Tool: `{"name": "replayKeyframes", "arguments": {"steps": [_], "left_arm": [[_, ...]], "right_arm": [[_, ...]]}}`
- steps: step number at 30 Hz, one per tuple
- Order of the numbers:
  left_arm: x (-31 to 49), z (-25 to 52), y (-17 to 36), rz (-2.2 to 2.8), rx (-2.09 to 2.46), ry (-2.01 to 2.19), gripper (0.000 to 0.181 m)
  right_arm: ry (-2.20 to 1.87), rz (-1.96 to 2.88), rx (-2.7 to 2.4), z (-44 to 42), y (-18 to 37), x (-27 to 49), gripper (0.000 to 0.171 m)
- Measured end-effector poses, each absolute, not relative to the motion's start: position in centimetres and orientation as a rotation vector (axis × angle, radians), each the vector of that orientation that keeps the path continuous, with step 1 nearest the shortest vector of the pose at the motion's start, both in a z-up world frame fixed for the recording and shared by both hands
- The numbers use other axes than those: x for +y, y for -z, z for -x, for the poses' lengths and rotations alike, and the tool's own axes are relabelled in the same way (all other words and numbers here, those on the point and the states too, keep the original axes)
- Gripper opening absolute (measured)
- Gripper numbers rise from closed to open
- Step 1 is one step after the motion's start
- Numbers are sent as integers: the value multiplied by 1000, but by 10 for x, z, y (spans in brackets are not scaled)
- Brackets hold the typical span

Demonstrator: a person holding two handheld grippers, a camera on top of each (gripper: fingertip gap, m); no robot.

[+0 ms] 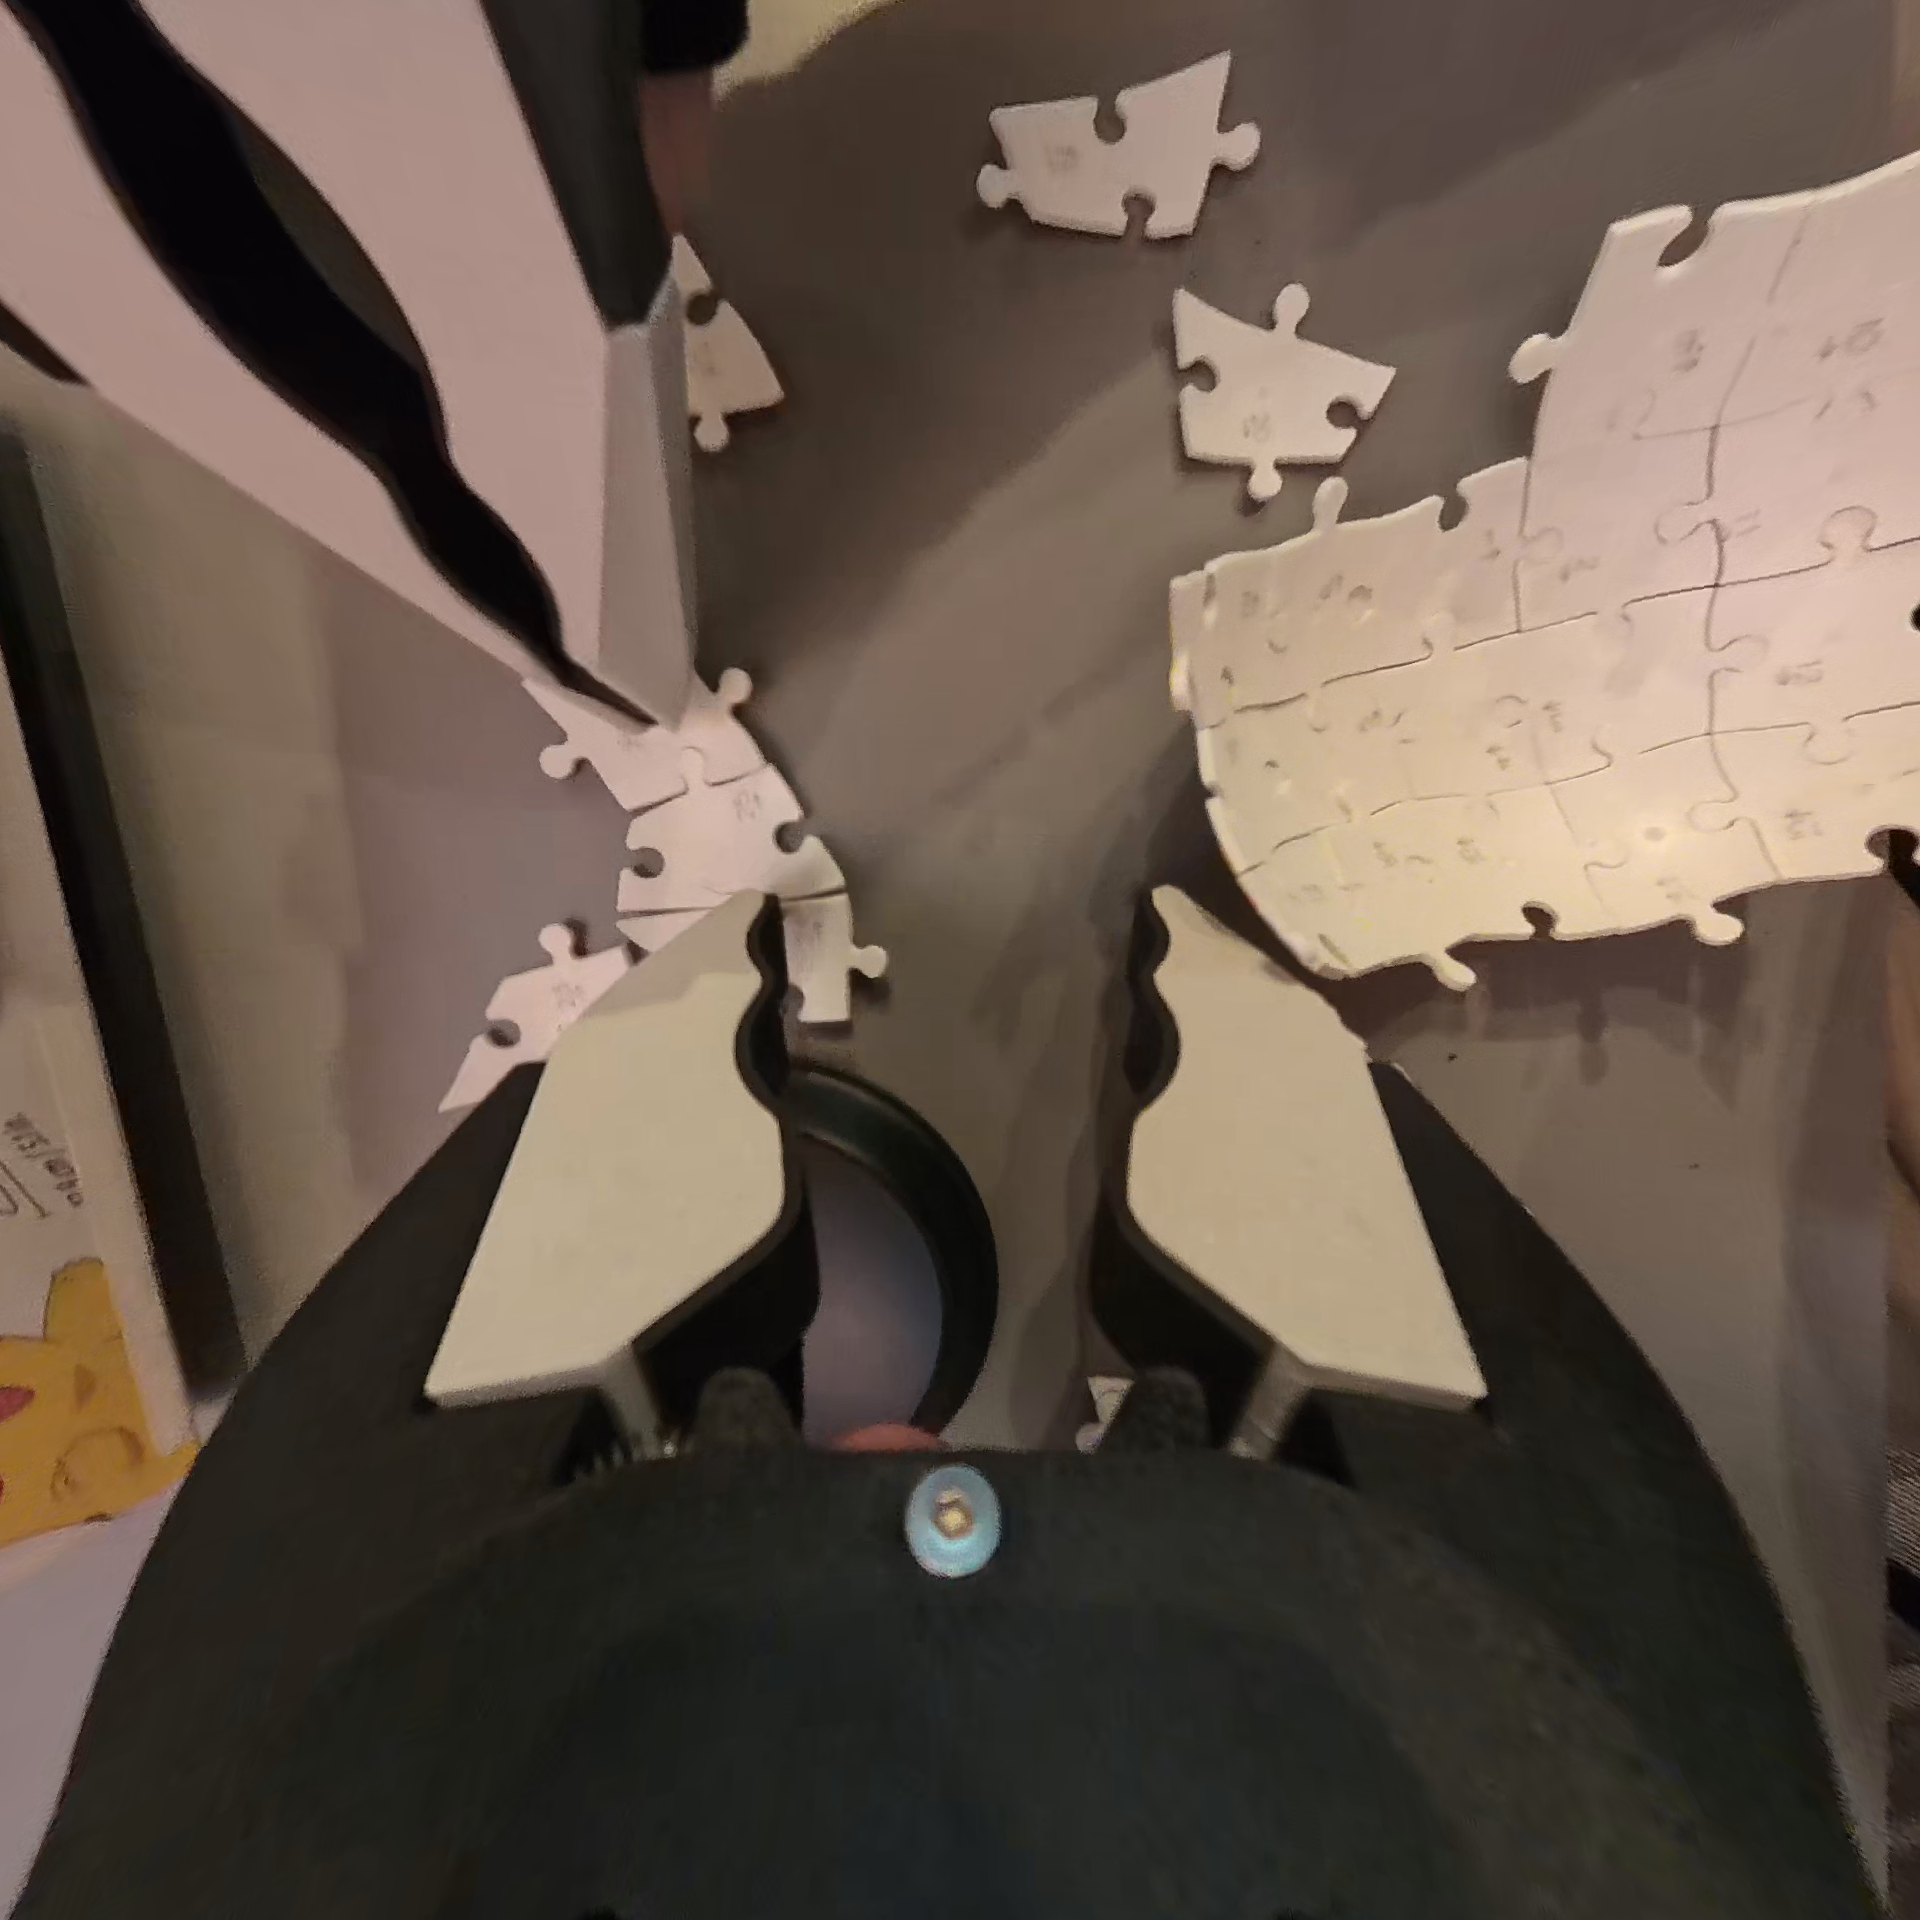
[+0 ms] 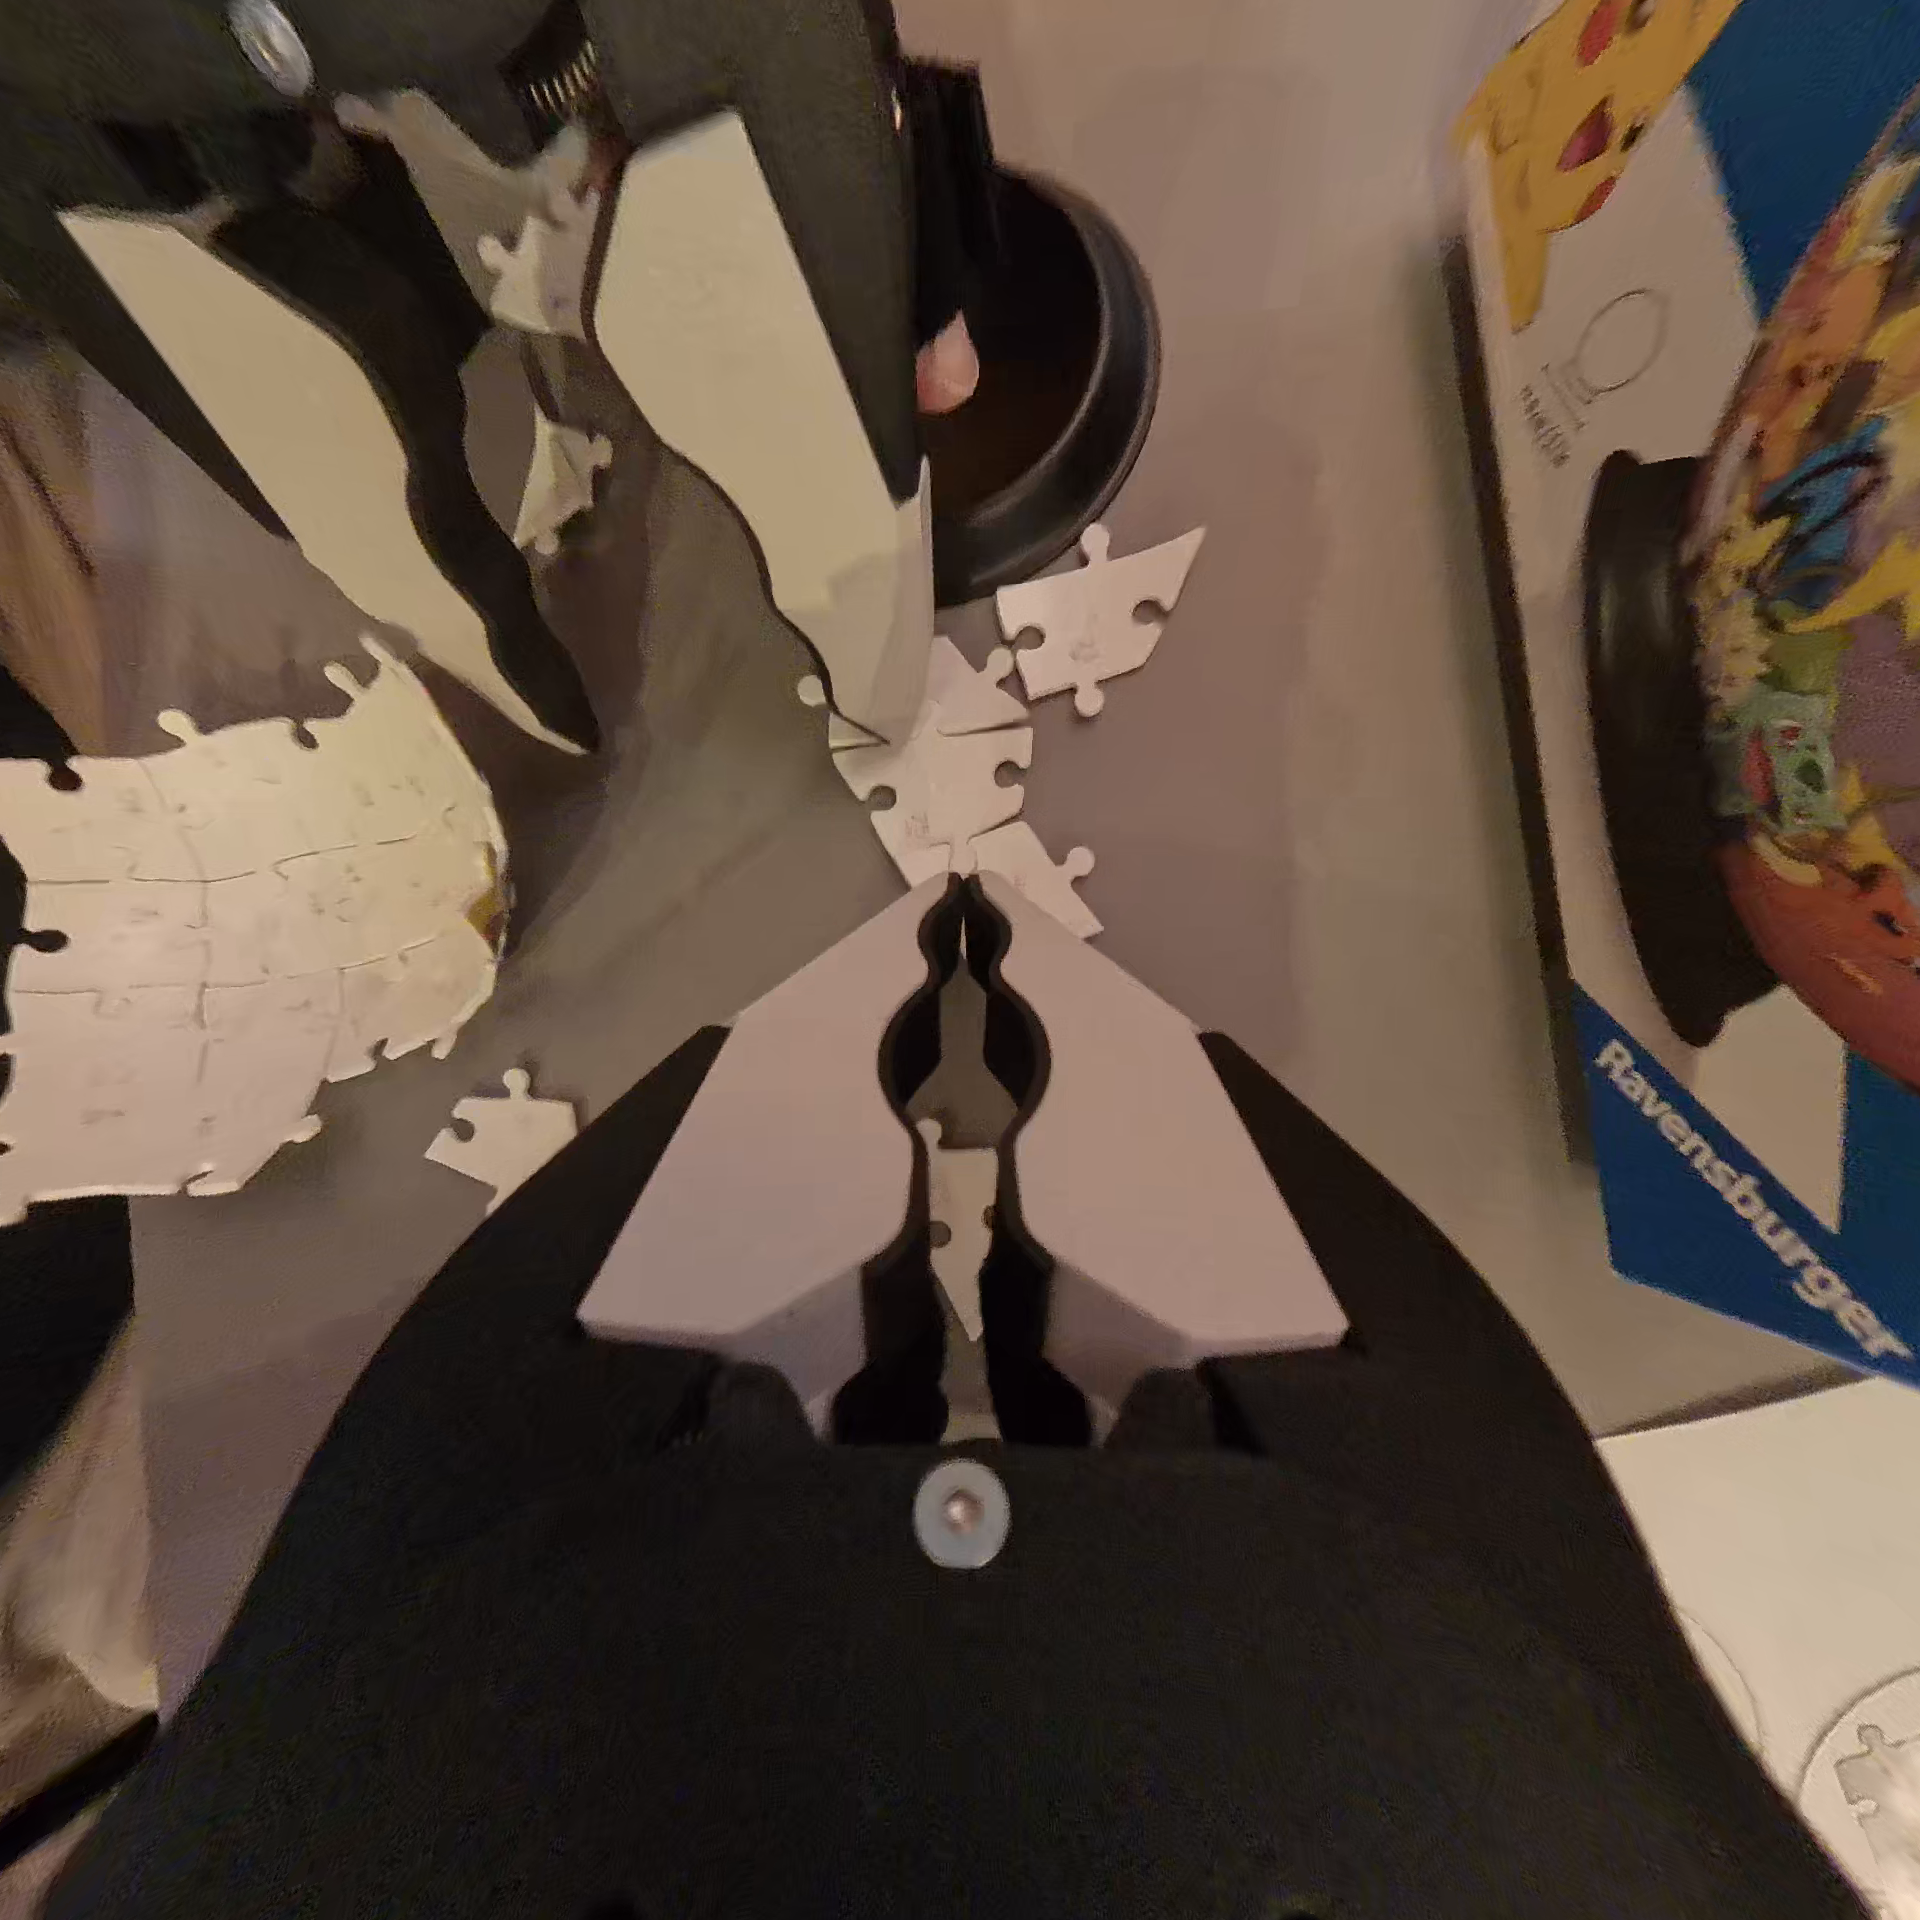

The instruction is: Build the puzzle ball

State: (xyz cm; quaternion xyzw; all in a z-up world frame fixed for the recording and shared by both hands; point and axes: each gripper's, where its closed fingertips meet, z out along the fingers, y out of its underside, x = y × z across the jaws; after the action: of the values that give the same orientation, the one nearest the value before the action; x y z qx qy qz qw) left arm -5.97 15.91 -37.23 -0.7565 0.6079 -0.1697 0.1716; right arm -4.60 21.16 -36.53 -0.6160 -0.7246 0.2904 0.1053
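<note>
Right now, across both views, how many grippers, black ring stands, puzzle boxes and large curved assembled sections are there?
Grippers: 2 (left gripper, right gripper)
Black ring stand: 1
Puzzle box: 1
Large curved section: 1
Total: 5

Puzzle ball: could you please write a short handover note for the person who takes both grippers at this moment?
Left gripper: open and empty, with one finger over the small cluster of joined pieces.
Right gripper: shut, tips at the opposite edge of the cluster. I cannot tell whether it pinches a piece.
Done: a large curved section lies on the grey table, apart from the cluster.
To do: join the loose pieces scattered around, then probably unite cluster and section. The black stand ring sits beside the cluster.
</note>
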Motion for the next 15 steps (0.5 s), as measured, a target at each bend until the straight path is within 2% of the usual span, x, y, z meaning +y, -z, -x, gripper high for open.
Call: {"name": "replayKeyframes", "arguments": {"steps": [1, 15], "left_arm": [[158, 60, 373, 2152, 1724, 481, 63], [159, 62, 375, 2163, 1770, 435, 64]], "right_arm": [[-840, 1807, -2166, 45, 369, 209, 0], [-725, 1743, -2369, 42, 374, 205, 0]]}}
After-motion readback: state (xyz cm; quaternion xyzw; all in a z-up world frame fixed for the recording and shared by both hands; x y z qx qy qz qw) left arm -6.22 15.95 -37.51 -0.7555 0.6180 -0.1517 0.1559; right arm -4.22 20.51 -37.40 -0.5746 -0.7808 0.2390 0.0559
